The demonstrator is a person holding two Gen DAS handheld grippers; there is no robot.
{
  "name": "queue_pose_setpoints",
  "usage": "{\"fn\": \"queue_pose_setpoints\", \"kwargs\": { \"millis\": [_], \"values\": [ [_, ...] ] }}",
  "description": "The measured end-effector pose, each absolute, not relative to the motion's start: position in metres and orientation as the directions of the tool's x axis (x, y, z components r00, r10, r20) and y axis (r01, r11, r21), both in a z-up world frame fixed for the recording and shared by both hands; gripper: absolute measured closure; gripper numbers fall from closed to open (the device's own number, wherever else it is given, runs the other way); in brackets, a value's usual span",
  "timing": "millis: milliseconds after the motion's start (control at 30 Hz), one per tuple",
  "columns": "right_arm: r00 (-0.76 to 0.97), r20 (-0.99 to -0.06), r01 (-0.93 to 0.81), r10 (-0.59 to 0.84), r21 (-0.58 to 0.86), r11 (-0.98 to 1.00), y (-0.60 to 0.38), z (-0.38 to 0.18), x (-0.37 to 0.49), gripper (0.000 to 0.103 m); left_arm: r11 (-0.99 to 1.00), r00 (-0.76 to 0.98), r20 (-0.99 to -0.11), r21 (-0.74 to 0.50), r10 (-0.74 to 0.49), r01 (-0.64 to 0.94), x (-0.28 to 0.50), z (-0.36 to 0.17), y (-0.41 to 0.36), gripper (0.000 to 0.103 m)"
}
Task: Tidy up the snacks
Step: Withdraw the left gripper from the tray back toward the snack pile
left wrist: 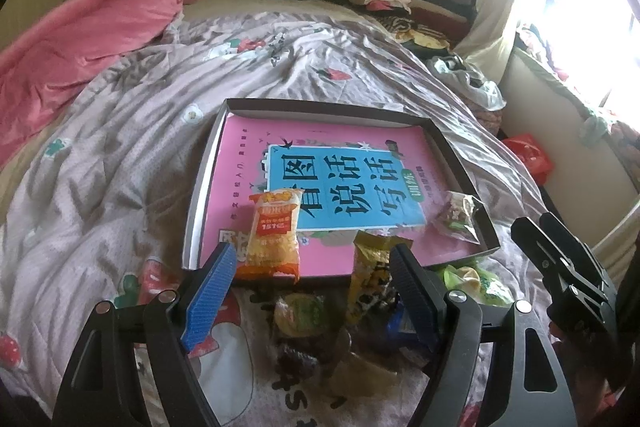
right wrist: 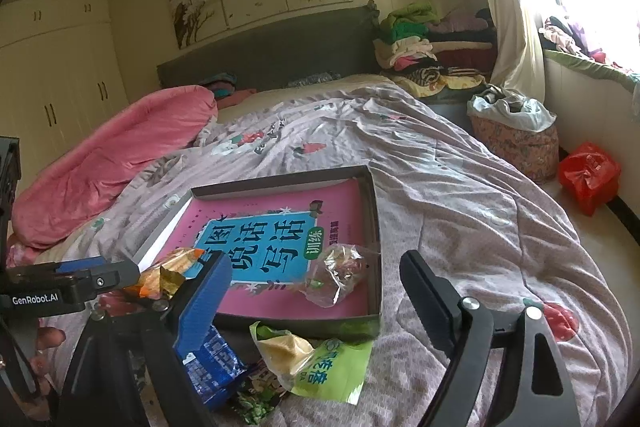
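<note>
At the bottom of the left wrist view, the left gripper is seen with its jaws spread wide and nothing between them, poised above a loose heap of snacks on the quilt. In the right wrist view the right gripper is likewise spread and empty, with a green packet and a blue packet lying low in the frame beneath it. The step in hand is judged to be the picking of the next snack for the shallow box. It would be done well if one packet were singled out and pinched across its narrow width, near the middle, so that crinkled film is not dragged. Just beyond the left fingertips, at frame centre, the orange packet lies over the box's near rim; its long axis runs from lower to upper frame, printed top away from the camera. Farther right, a clear bag rests inside the box.
</note>
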State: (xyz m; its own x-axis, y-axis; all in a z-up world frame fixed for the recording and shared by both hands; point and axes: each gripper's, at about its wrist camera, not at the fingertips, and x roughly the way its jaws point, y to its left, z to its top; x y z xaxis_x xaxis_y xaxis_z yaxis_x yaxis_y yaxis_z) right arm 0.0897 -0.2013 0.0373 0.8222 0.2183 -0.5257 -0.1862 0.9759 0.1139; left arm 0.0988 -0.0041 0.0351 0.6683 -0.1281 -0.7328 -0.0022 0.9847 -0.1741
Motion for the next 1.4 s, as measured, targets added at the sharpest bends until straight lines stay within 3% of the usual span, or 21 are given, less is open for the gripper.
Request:
{"fn": "queue_pose_setpoints", "kwargs": {
  "millis": [1400],
  "values": [
    [0.783,-0.587,-0.153,0.204,0.135,0.979,-0.209,0.035,0.056,0.016,0.983,0.616,-0.77,-0.178,-0.168,0.044,0.054,0.02,0.004,0.023]
  ]
}}
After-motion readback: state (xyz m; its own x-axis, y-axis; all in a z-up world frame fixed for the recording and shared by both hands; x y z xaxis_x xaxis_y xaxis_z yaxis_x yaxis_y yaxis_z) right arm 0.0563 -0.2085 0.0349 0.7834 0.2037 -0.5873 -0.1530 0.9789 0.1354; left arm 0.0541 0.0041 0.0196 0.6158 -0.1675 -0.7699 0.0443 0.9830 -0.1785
